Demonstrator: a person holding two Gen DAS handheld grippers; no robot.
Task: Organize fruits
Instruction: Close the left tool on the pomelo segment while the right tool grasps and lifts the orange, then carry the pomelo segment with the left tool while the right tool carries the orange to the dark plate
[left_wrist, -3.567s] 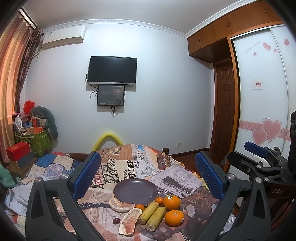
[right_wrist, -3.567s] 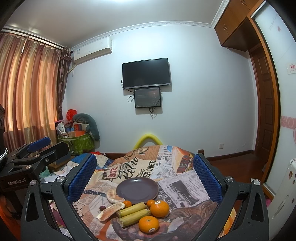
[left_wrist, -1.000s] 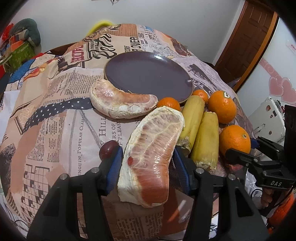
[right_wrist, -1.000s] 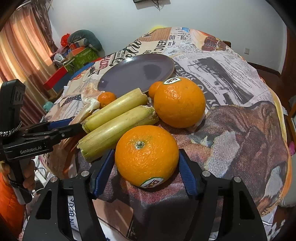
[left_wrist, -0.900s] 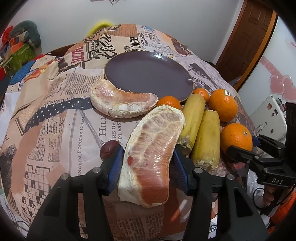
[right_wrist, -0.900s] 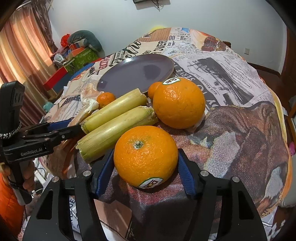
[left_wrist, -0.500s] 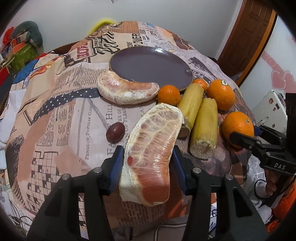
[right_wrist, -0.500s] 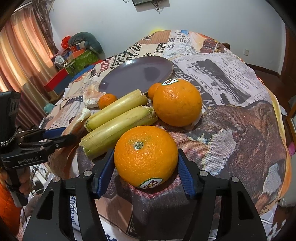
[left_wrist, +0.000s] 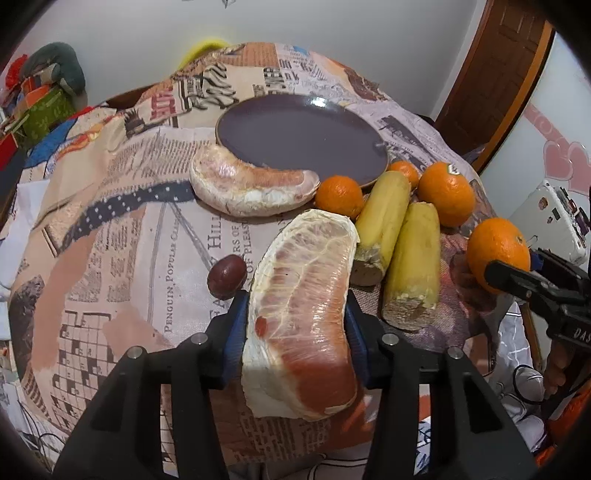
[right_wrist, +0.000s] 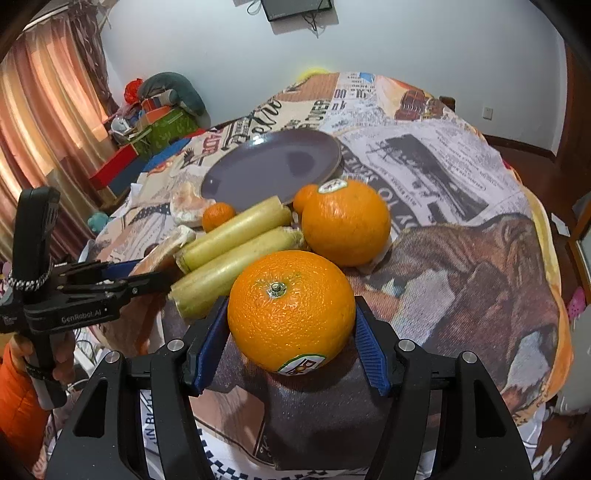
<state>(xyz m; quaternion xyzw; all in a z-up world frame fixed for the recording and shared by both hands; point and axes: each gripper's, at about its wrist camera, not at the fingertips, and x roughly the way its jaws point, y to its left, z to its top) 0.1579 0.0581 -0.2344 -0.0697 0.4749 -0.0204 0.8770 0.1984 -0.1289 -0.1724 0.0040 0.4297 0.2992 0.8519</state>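
My left gripper (left_wrist: 295, 321) is shut on a peeled pomelo wedge (left_wrist: 303, 314) and holds it just above the table's near edge. My right gripper (right_wrist: 291, 325) is shut on a large orange (right_wrist: 291, 310) with a sticker, lifted slightly at the near right edge; it also shows in the left wrist view (left_wrist: 498, 254). An empty purple plate (left_wrist: 295, 140) sits at the table's middle. A second pomelo wedge (left_wrist: 251, 184) lies against the plate's near rim. Two sugarcane pieces (left_wrist: 399, 243), another large orange (right_wrist: 345, 221), two small tangerines (left_wrist: 340, 195) and a dark red date (left_wrist: 226, 275) lie near the plate.
The table is covered by a newspaper-print cloth (right_wrist: 443, 177) that drapes over its edges. Boxes and a stuffed toy (right_wrist: 162, 107) are piled by the curtain at the far left. A wooden door (left_wrist: 491, 74) is at the right.
Both grippers closed on their fruit about a second ago. Since then the left gripper has lifted the pomelo wedge back and away from the date; the right gripper has raised the orange slightly.
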